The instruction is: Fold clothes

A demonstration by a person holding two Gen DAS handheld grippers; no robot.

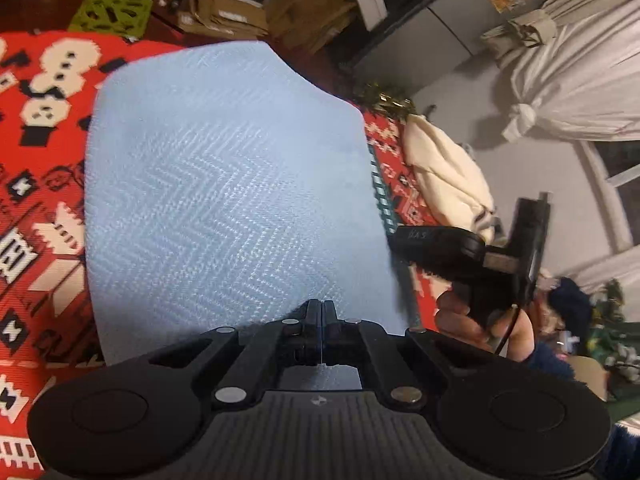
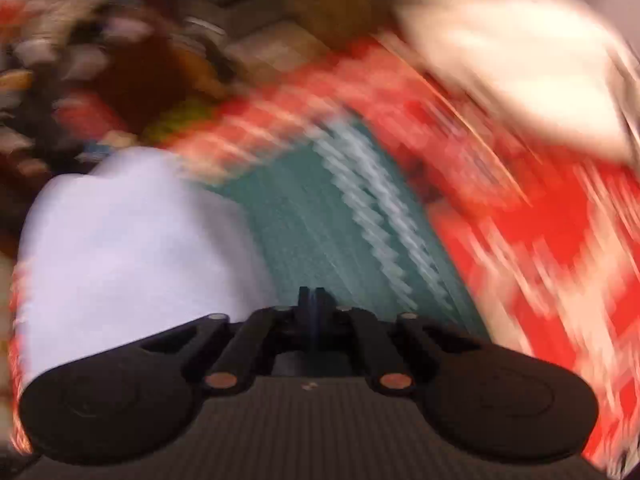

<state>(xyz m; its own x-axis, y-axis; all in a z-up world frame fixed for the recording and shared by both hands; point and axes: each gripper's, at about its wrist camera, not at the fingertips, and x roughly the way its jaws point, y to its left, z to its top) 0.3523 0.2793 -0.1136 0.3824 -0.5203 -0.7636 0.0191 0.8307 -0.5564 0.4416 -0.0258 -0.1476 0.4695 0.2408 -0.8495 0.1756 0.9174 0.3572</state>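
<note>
A light blue cloth with a herringbone weave hangs in front of the left wrist camera, over a red patterned blanket. My left gripper is shut on the cloth's near edge. My right gripper shows at the cloth's right edge in the left wrist view, with the holding hand below it. In the blurred right wrist view my right gripper has its fingers together, and the cloth hangs to the left; whether cloth is pinched between them is not clear.
The red blanket has a teal band. A cream garment lies on the blanket's right side. Cardboard boxes and a green crate stand beyond. White curtains hang at the right.
</note>
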